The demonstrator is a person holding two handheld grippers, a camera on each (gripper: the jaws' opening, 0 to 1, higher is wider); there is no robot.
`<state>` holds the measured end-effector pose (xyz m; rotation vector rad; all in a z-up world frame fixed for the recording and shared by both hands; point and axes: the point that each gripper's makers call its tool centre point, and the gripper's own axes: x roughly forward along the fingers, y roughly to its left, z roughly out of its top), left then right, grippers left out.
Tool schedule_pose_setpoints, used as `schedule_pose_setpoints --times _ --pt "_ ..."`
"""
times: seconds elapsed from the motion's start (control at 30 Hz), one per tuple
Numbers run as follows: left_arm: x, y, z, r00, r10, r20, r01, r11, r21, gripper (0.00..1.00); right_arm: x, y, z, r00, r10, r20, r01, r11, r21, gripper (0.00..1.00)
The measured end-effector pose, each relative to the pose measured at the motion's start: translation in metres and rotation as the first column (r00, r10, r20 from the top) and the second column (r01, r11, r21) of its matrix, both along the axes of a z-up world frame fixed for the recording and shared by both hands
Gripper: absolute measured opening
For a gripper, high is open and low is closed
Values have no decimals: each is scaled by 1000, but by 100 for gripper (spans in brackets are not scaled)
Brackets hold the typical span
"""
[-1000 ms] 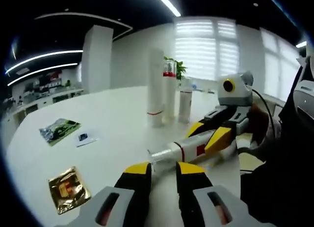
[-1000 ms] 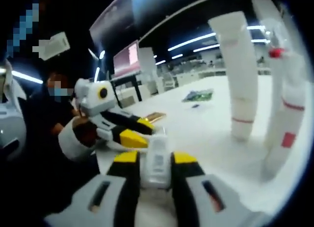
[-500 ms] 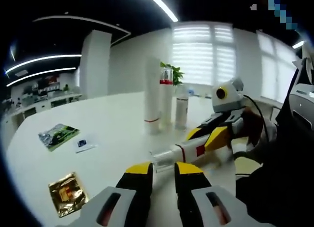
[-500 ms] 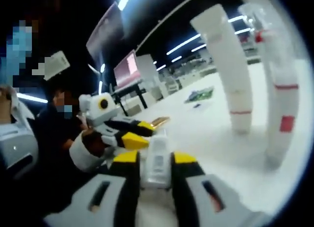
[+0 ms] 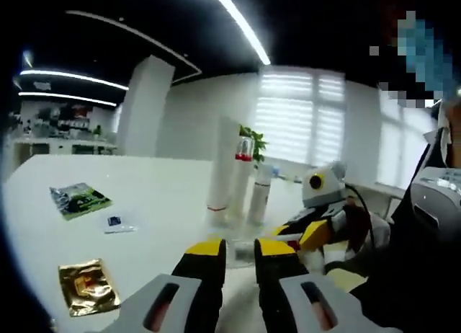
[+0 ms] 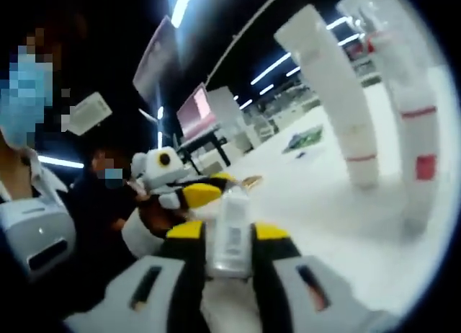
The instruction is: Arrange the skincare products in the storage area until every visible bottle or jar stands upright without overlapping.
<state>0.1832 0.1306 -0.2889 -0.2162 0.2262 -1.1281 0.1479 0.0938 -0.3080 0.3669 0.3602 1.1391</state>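
White bottle (image 6: 229, 228) — right claw (image 6: 229, 241)

1. No text, brand or number is legible anywhere.
2. White bottle (image 6: 229, 228) in the right claw (image 6: 229, 248): dark label patch, blurred, unreadable.
3. Standing bottles (image 5: 238, 178): red bands only.
4. Green sachet (image 5: 74, 200) and gold sachet (image 5: 86, 285) on the bench (image 5: 144, 196): print too small.
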Motion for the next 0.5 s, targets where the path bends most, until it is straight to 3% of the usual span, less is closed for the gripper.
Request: schedule_pose_setpoints --times 0.17,0.27,0.33,0.37,0.4,0.43,0.5 --pt "3 -2 -1 1000 7 -5 -6 1000 1 12 0 5 -1 1000 -4 -1 4 1000 -2 24" --pt "1 -6 -5 1000 -13 -9 13 1000 21 8 3 4 7 1000 -15 -7 15 999 52 23" --pt "-1 -11 -6 1000 -26 -5 26 999 19 9 4 6 3 1000 -12 26 12 1000 3 23" --pt "-1 -13 -8 1000 -27 -2 27 999 25 9 4 7 0 999 -11 52 13 999 -33 0" --pt "1 -13 -13 1000 -12 5 12 998 57 10 21 -1 -2 990 -90 107 95 994 -46 0" --pt "4 -12 -15 1000 1 16 -2 997 77 10 17 -1 0 992 -94 81 97 995 -32 0" --pt "5 -9 -16 1000 12 21 -14 996 84 11 14 -6 -2 990 -90 109 100 990 -95 0"
